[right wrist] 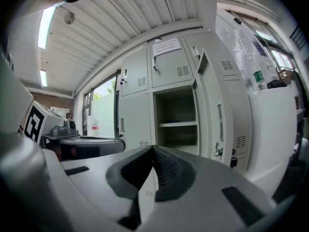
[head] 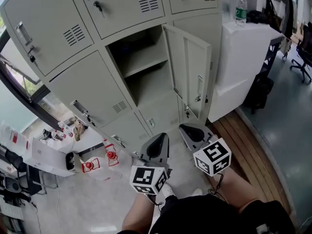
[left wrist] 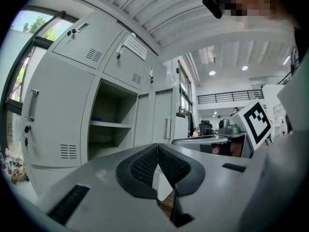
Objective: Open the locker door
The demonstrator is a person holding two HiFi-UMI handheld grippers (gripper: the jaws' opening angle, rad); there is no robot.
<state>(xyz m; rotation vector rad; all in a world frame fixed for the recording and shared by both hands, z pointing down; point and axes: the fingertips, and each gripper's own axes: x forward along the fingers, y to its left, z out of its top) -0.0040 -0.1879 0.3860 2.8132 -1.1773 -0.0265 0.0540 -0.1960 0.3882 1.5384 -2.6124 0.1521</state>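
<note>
The grey locker bank fills the upper head view. One middle locker (head: 141, 65) stands open, with a shelf inside and nothing else that I can make out. Its door (head: 190, 69) is swung out to the right, and the handle and key lock sit on its outer edge. My left gripper (head: 161, 138) and right gripper (head: 185, 129) hang low in front of the lockers, well short of the door, both shut on nothing. In the left gripper view the left gripper (left wrist: 157, 146) points at the open compartment (left wrist: 108, 124). In the right gripper view the right gripper (right wrist: 153, 149) faces the compartment (right wrist: 176, 120) and the door (right wrist: 217, 115).
A white cabinet (head: 243, 57) with a water bottle (head: 241, 8) on top stands right of the lockers. Red items (head: 90, 165) and clutter lie on the floor at left by a window. An office chair (head: 304, 52) is at far right. The person's legs fill the bottom.
</note>
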